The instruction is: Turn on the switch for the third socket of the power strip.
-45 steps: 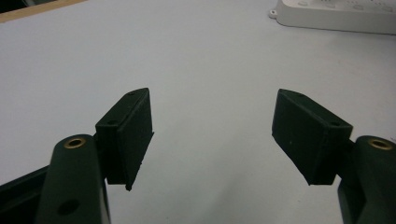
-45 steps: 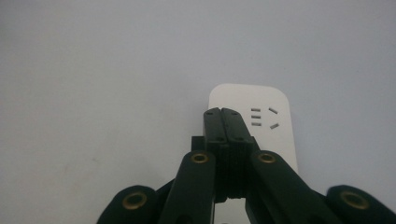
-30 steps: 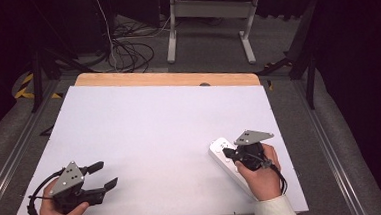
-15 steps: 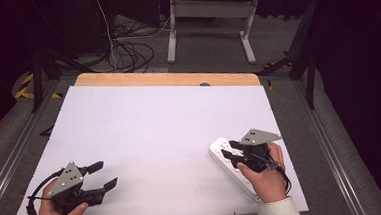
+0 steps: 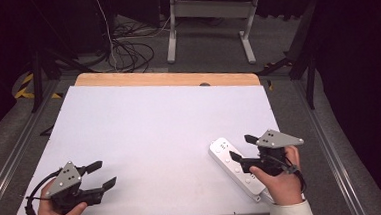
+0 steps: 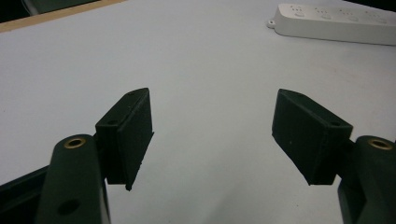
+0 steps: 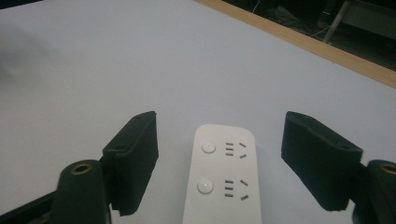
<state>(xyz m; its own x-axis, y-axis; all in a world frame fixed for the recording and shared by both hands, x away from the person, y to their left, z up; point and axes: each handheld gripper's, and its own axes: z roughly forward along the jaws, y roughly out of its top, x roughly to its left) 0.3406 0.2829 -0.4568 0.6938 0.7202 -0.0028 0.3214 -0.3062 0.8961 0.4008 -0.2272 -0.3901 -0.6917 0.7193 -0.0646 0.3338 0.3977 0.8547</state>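
Observation:
A white power strip [image 5: 236, 167] lies flat near the front right of the white table [image 5: 160, 134], running diagonally. My right gripper [image 5: 243, 148] hovers open over its middle, the far end of the strip [image 7: 224, 172] showing between the two jaws without touching them. In the left gripper view the power strip [image 6: 334, 23] lies far off at the top right. My left gripper [image 5: 102, 174] is open at the front left, held just above bare table [image 6: 196, 84], with nothing between its fingers [image 6: 128, 130].
A wooden strip [image 5: 167, 80] edges the table's far side. Beyond it, cables [image 5: 125, 51] and a grey stand's legs [image 5: 208, 26] lie on the floor. Metal rails run along both sides of the table.
My right gripper has drifted slightly right and toward the front along the power strip. The left gripper has stayed in place.

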